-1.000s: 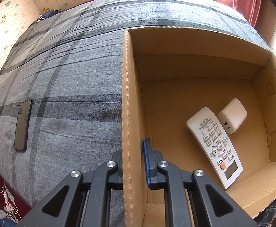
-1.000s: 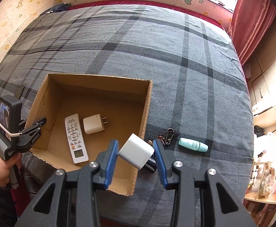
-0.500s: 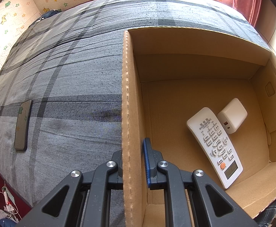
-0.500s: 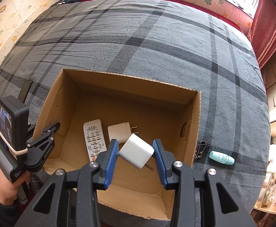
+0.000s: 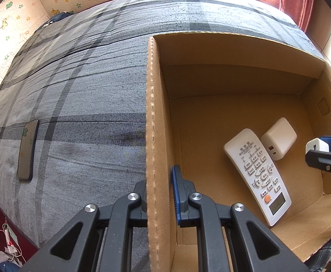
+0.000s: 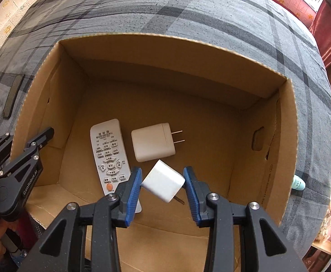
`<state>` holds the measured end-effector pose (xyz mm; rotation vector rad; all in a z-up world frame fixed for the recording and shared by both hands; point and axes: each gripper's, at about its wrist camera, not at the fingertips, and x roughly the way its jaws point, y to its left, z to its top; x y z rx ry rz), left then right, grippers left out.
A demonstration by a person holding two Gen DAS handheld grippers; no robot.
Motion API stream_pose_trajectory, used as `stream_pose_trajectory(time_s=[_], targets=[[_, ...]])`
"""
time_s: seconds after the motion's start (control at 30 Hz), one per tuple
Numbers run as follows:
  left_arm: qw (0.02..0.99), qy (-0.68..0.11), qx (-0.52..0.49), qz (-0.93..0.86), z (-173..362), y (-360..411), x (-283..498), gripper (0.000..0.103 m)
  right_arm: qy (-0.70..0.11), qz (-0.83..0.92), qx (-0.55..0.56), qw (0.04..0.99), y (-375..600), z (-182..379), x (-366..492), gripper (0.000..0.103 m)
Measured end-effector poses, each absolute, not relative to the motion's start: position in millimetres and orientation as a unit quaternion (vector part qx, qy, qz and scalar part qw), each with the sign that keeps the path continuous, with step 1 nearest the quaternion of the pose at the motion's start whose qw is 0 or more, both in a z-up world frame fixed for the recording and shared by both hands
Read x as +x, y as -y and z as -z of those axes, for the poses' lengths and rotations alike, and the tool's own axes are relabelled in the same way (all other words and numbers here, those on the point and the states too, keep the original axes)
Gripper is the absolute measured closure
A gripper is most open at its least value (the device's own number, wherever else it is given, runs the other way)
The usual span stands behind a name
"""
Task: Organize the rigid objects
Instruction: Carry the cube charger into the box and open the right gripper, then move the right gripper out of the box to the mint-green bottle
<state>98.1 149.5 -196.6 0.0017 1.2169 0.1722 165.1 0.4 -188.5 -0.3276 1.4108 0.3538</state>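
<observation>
Step in hand: putting away a small white plug (image 6: 163,184); it hangs inside the cardboard box (image 6: 285,136), above the floor, not yet released.
Right gripper (image 6: 162,187): clamped on the small plug, blue pads pressing two opposite sides; the plug sits tilted, corner down, with a metal prong poking out toward 5 o'clock.
Left gripper (image 5: 159,192): closed on the box's left wall, one jaw outside and one inside, steadying the box on the bed (image 5: 86,90).
Already in the box: a white remote (image 6: 111,154) lying flat, buttons up, and a larger white charger (image 6: 152,141) just beside it at its 3 o'clock, prongs pointing toward the right wall.
Where the held plug is: seen from the right wrist, at about 6 o'clock of the larger charger and 4 o'clock of the remote; how far above the floor I cannot tell.
Still outside: a dark phone (image 5: 27,149) on the bed at 9 o'clock of the box, and a mint-green tube (image 6: 298,182) just past the right wall at 3 o'clock.
Next move, as I judge it: lower a little over the bare floor to the right of the remote, then spread the jaws so the plug drops flat.
Care needed: the tilt means it may roll onto the remote or charger; a low release would limit that.
After that: the phone and the tube look like the remaining pickups.
</observation>
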Motion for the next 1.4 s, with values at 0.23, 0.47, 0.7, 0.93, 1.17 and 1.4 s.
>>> stream_pose_trajectory(time_s=[0.23,0.47,0.7,0.93,1.17,1.4], targets=[[0.816,-0.572,0.003,-0.082,195,-150,98,0.089,-0.652,-0.162,-0.141,0.727,1,201,163,0.062],[0.816,-0.572,0.007,-0.084,195,-147,99,0.089,-0.644,-0.173,-0.134,0.733,4,192,165,0.051],[0.815,-0.573,0.007,-0.085,195,-146,100,0.089,-0.625,-0.172,-0.131,0.75,-2,179,162,0.004],[0.815,-0.573,0.006,-0.085,195,-146,100,0.089,-0.61,-0.174,-0.127,0.763,-1,165,157,0.0],[0.815,-0.573,0.008,-0.085,195,-146,100,0.089,-0.586,-0.177,-0.136,0.779,4,137,147,0.0],[0.815,-0.574,0.009,-0.085,195,-145,101,0.089,-0.574,-0.157,-0.133,0.793,25,110,146,0.0]])
